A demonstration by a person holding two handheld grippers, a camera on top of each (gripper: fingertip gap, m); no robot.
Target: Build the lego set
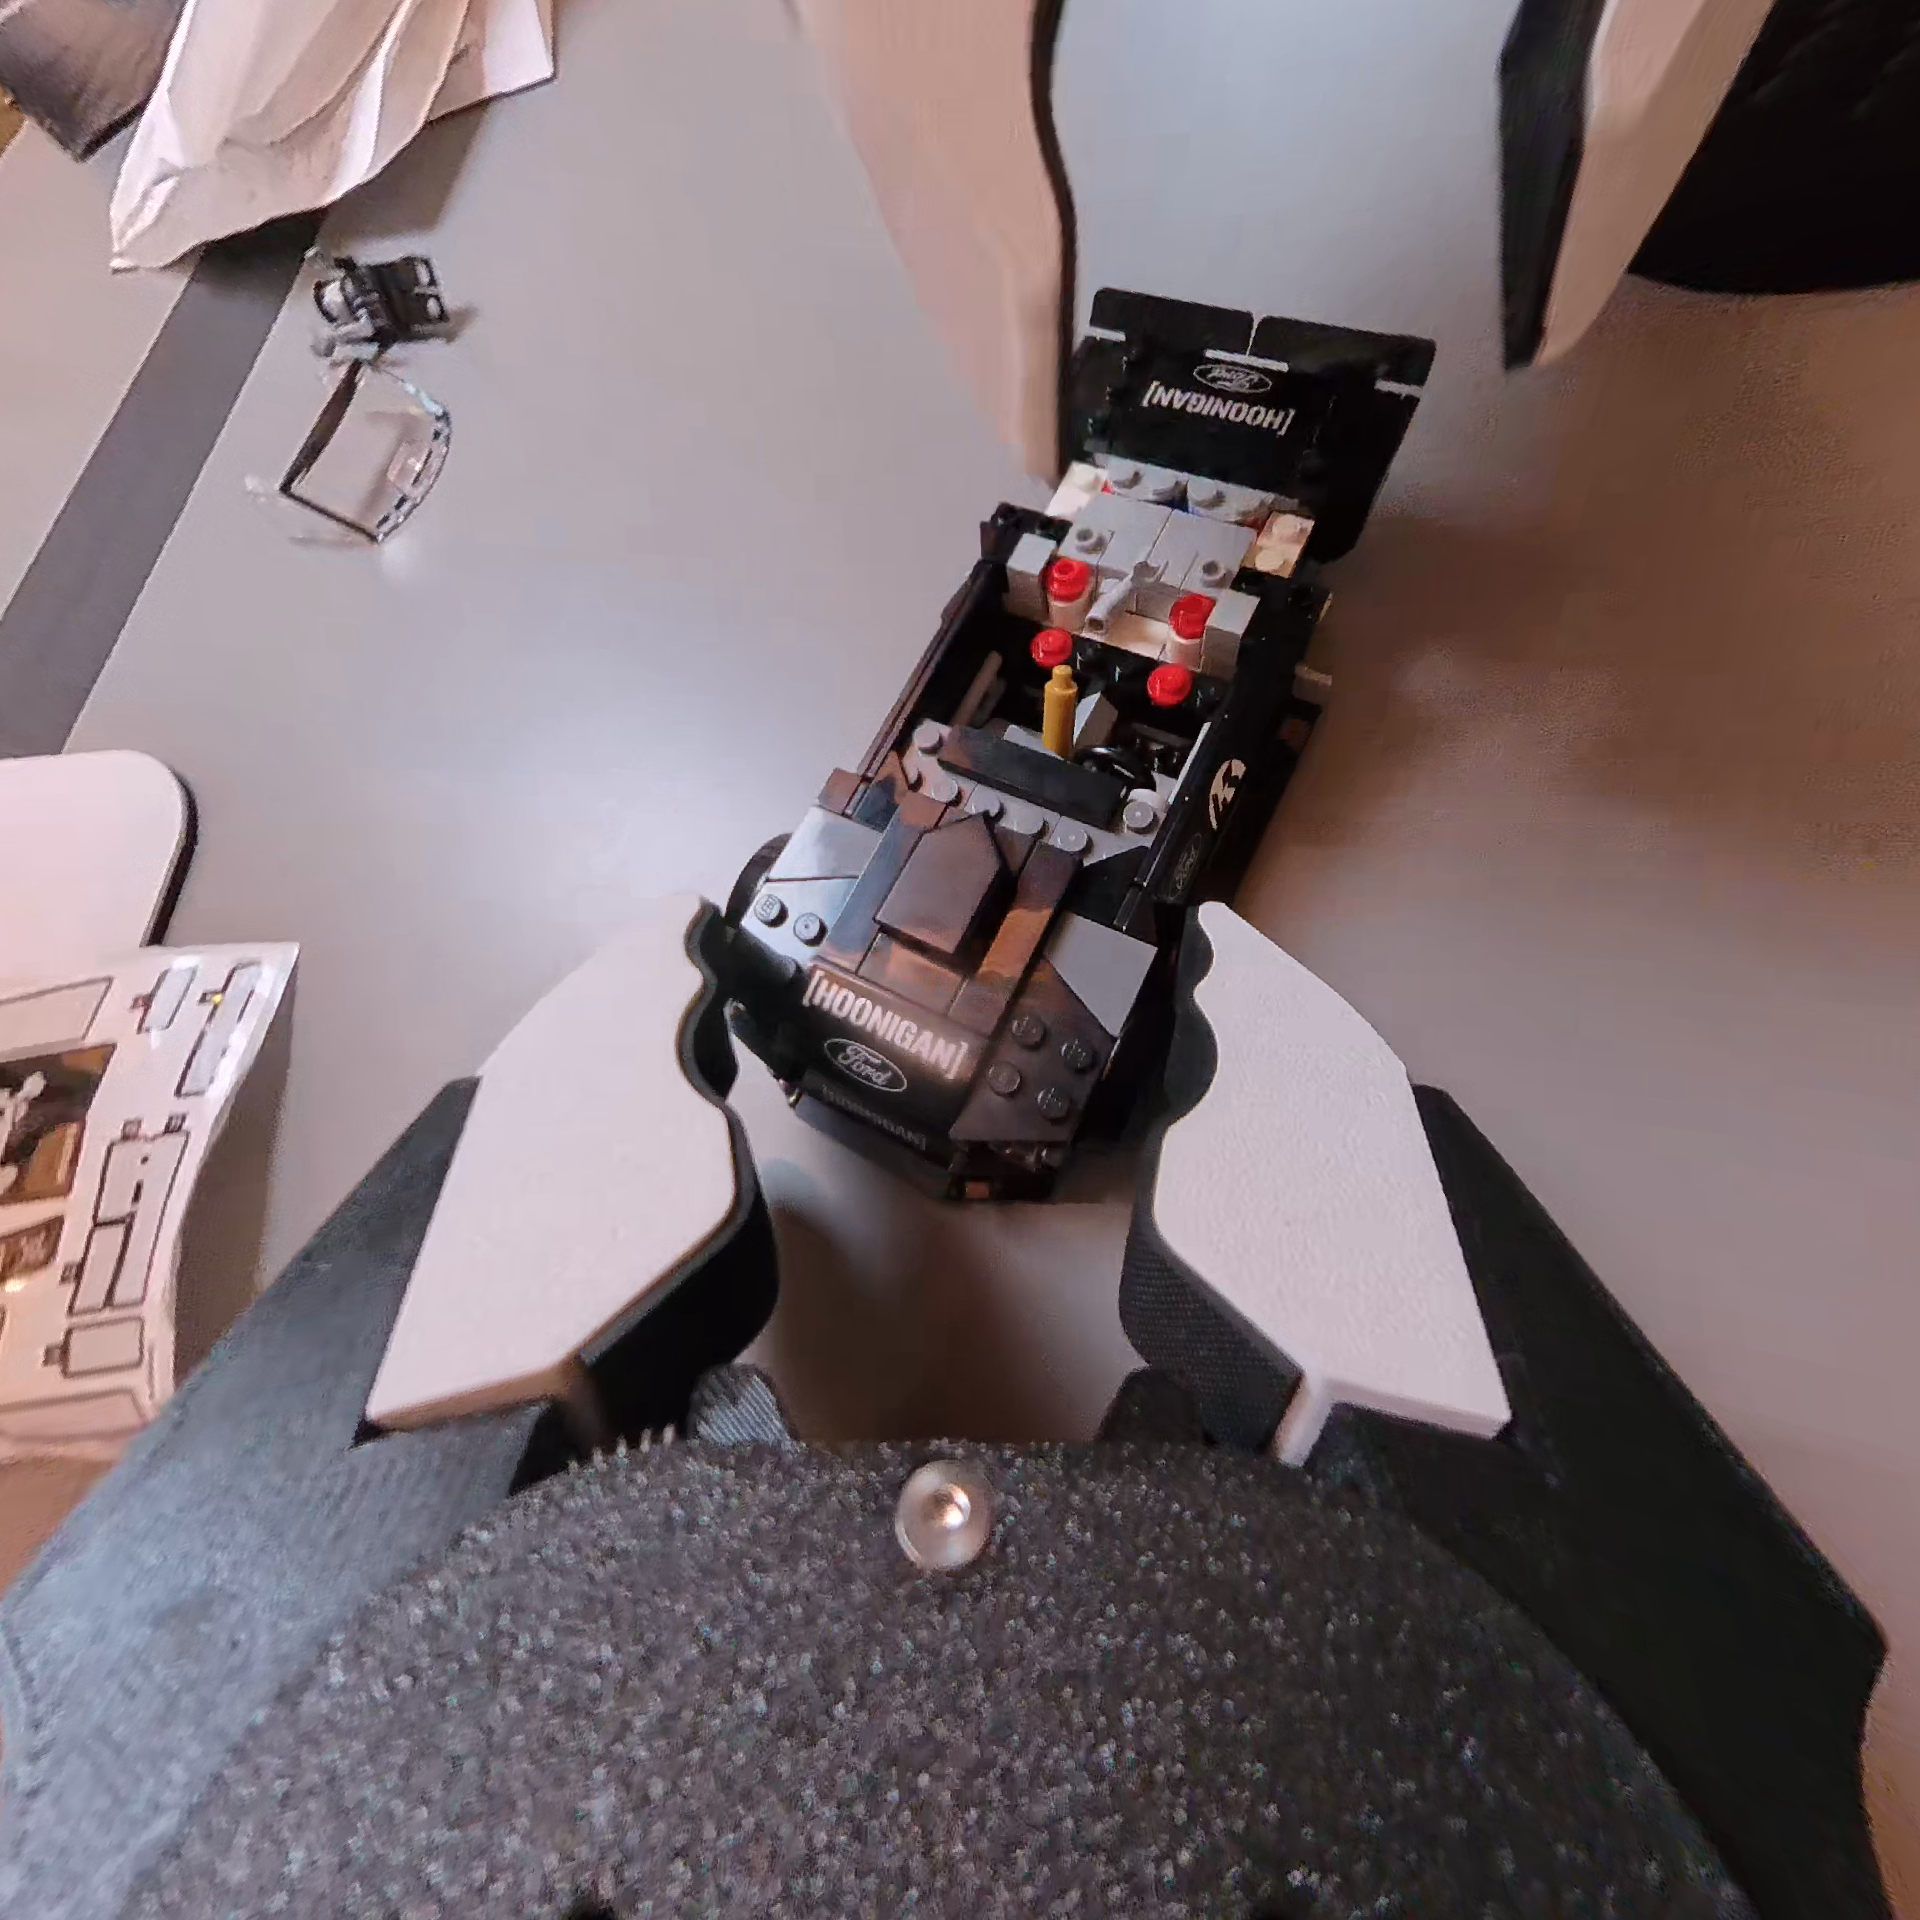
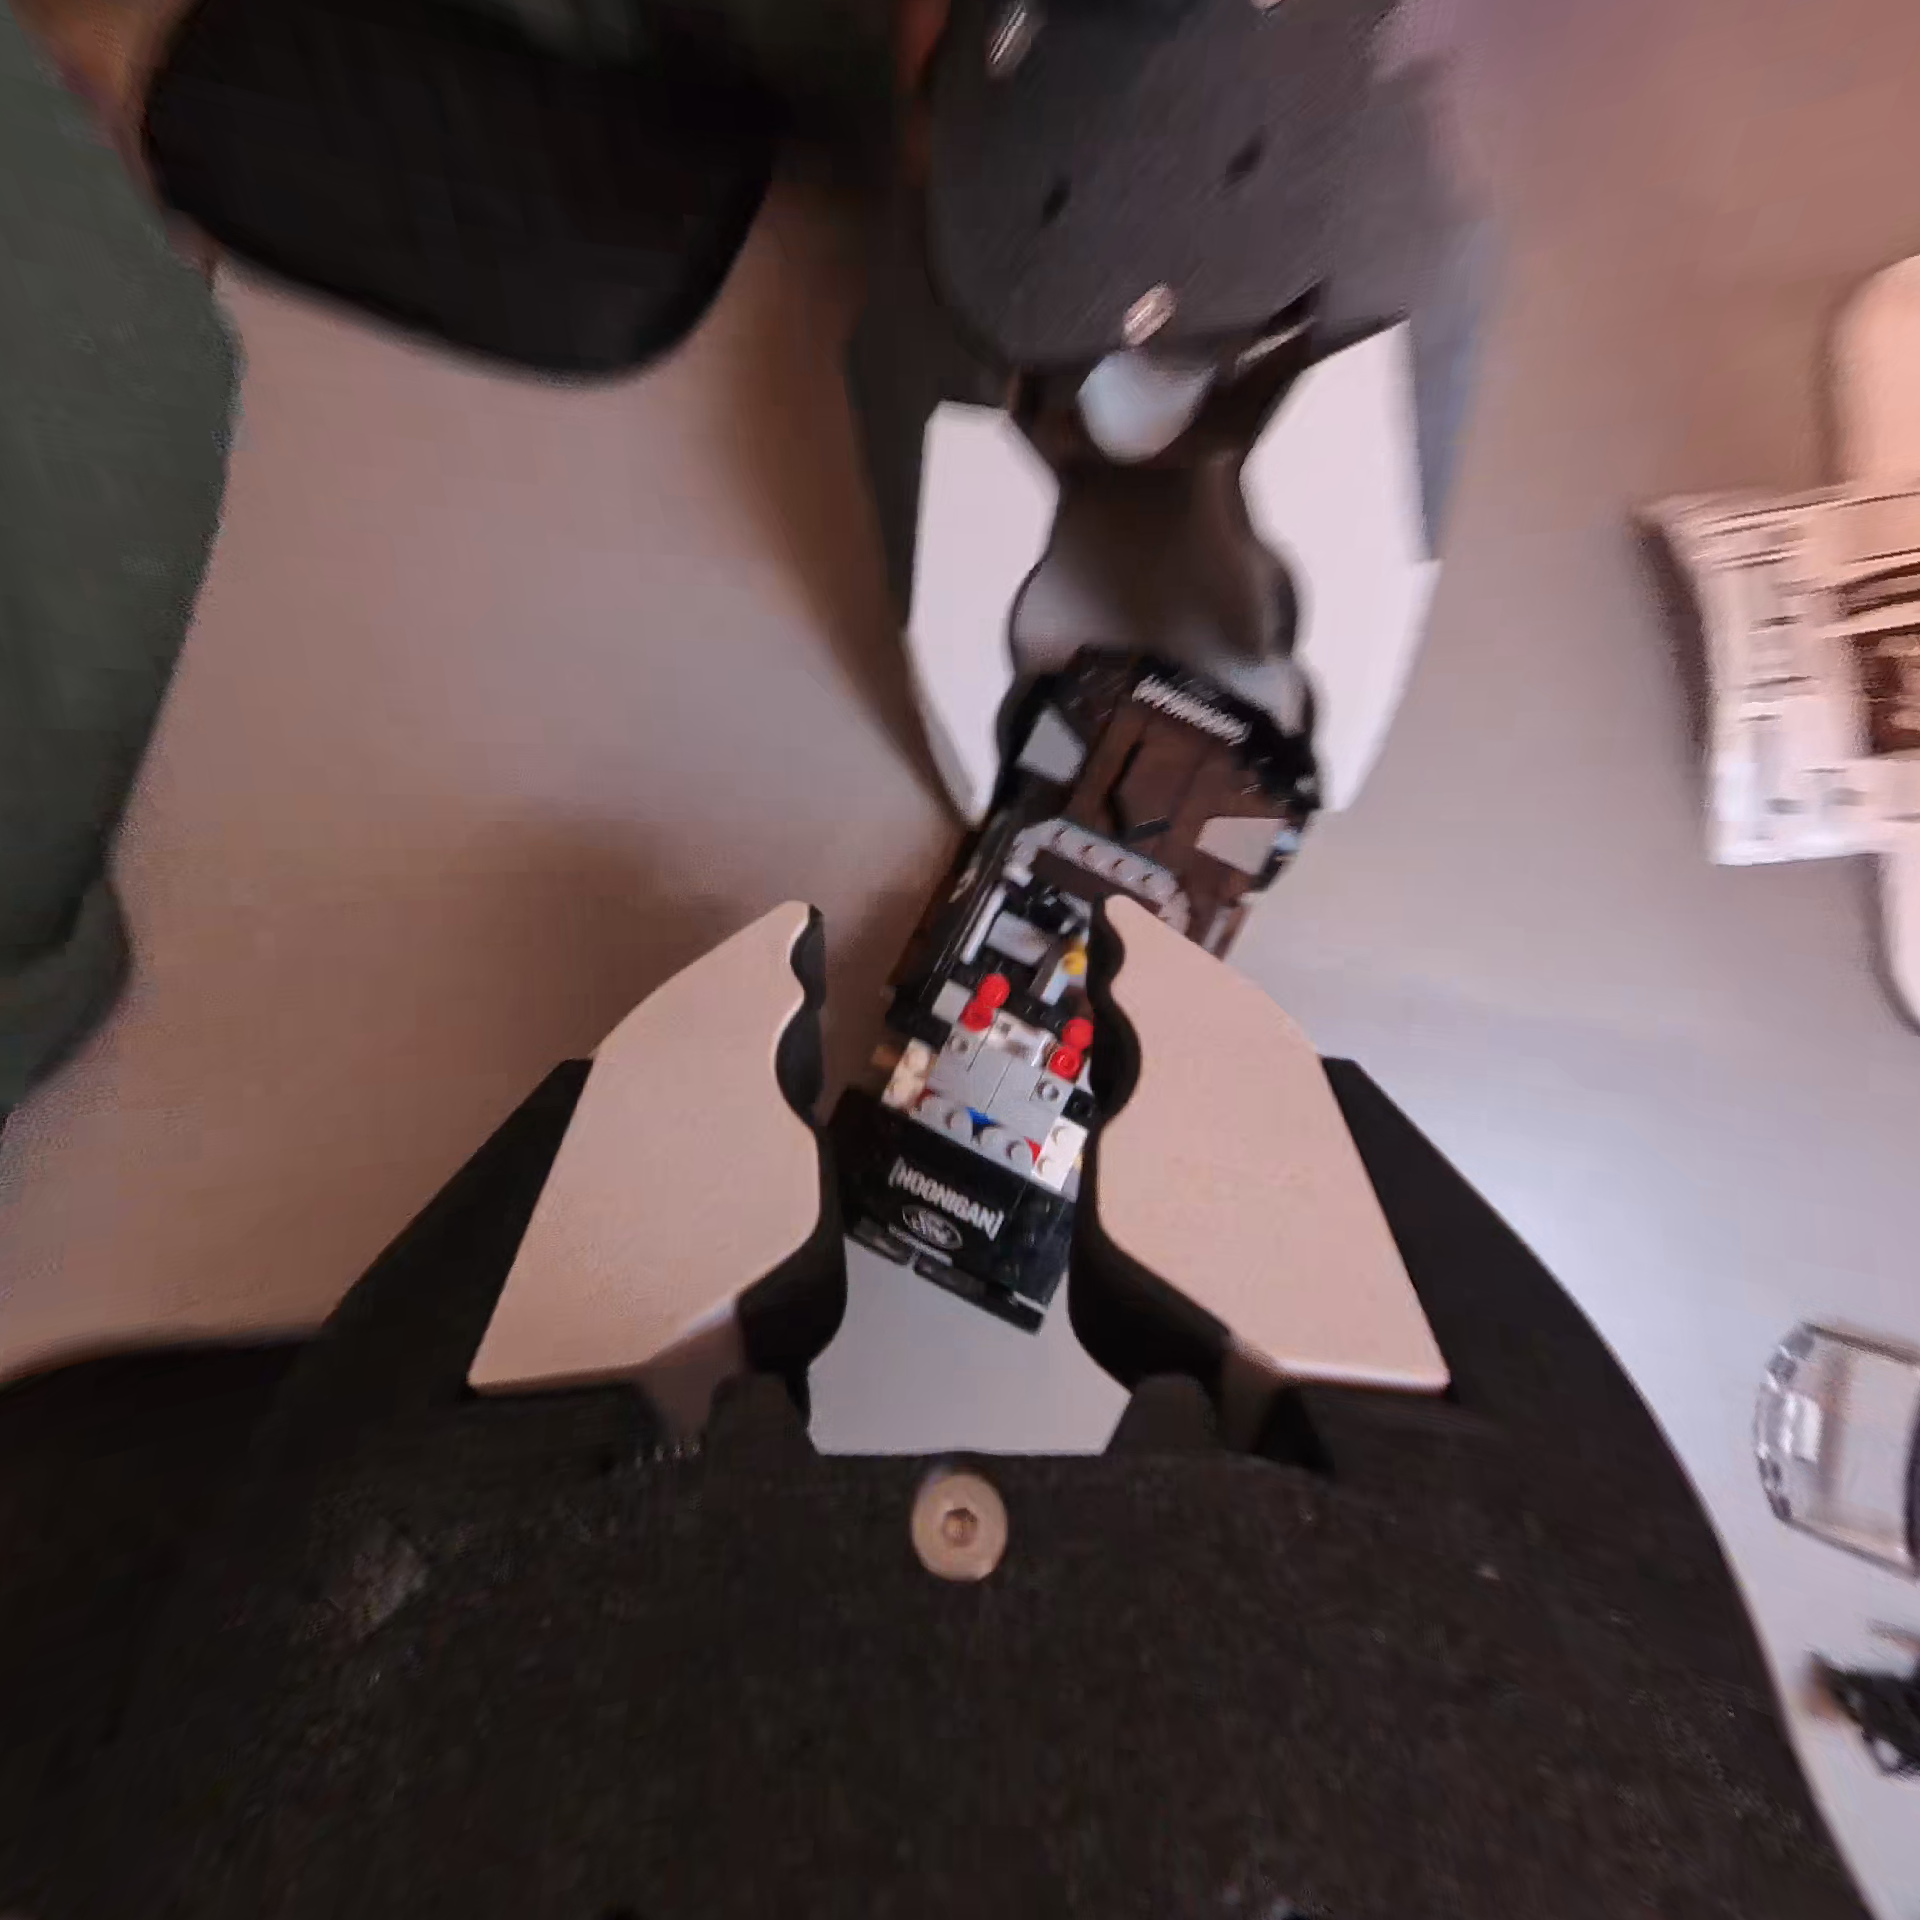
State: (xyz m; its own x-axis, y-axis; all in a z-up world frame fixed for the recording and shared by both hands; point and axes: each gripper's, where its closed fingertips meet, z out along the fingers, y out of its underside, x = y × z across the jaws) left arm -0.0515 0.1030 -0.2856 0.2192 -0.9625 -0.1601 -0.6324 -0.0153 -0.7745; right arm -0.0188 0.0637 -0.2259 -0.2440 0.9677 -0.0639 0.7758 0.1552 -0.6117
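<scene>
A black Lego car point(image 1: 1039, 883) with an open top, red studs and a yellow lever lies on the grey table point(image 1: 582, 675). My left gripper point(image 1: 951, 935) has its white fingers closed against both sides of the car's front end. My right gripper point(image 2: 958, 935) holds the car's rear end point(image 2: 966, 1195) between its fingers. It also shows in the left wrist view as white fingers point(image 1: 935, 229) at the far end of the car. The right wrist view is blurred. There the left gripper's fingers point(image 2: 966, 582) flank the car's front.
A clear windscreen piece point(image 1: 364, 468) and small black parts point(image 1: 384, 291) lie at the far left, by a white bag point(image 1: 312, 114). A printed sheet point(image 1: 114, 1174) lies at the left edge. A person's green sleeve point(image 2: 83, 520) is at the left of the right wrist view. My right fingertips sit around 8 cm from my left ones. The left tips stand about 20 cm off the clear windscreen piece point(image 1: 364, 468). Seen from the right wrist view point(image 2: 1865, 1437) as well.
</scene>
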